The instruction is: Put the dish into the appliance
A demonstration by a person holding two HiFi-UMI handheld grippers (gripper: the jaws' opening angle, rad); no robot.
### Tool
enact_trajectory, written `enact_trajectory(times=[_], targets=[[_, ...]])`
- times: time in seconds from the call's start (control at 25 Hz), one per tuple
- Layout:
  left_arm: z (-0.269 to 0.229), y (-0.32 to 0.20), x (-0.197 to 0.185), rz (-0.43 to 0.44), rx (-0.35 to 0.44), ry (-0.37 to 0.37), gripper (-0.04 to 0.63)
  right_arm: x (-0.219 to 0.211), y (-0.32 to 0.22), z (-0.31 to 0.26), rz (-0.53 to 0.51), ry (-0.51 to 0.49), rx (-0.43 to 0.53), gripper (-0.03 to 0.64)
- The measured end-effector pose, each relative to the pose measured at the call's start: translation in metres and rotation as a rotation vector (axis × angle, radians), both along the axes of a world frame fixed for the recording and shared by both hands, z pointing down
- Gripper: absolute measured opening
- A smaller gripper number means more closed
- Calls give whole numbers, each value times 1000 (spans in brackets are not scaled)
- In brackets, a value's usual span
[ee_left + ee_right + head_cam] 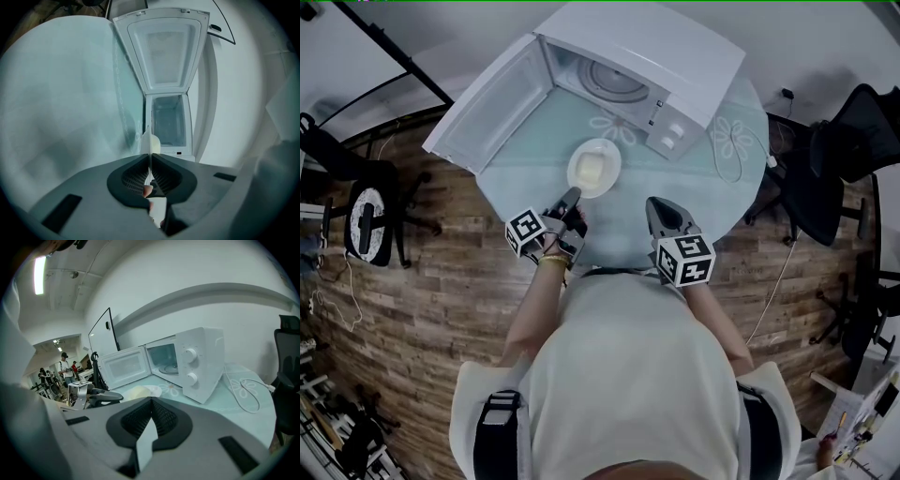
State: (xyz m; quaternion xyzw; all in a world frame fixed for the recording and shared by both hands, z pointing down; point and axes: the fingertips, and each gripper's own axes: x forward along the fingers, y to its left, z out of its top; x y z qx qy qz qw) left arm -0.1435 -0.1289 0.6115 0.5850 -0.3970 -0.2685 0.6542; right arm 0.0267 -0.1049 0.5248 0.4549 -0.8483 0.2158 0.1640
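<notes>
A white dish point(593, 169) with pale yellow food sits over the teal table in front of the white microwave point(675, 56). The microwave's door point(492, 103) hangs open to the left, and the glass turntable point(614, 80) shows inside. My left gripper point(573, 195) is shut on the dish's near rim. In the left gripper view the dish point(151, 142) shows edge-on between the closed jaws of the left gripper point(150, 157), with the open cavity point(168, 119) beyond. My right gripper point(654, 203) rests shut and holds nothing, to the right of the dish. From the right gripper point(151, 400) I see the dish point(140, 391) and the microwave point(187, 362).
The round table point(525, 187) has a light teal cloth with flower prints. A white power cable point(731, 155) loops on its right side. Black office chairs stand at the right point(853, 141) and left point(370, 220) on the wooden floor. People stand far off in the right gripper view.
</notes>
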Motion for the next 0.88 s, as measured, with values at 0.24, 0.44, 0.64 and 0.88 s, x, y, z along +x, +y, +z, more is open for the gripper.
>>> enact_trajectory(times=[0.24, 0.44, 0.64, 0.88], targets=[[-11, -31, -4, 0, 24, 3, 25, 7, -6, -1, 36, -2, 0, 6], [-20, -61, -5, -4, 47, 15, 25, 14, -13, -1, 65, -8, -5, 6], [-29, -94, -10, -14, 63, 31, 25, 20, -20, 0, 92, -6, -14, 6], [-38, -138, -10, -9, 83, 44, 26, 27, -29, 2, 126, 2, -26, 6]])
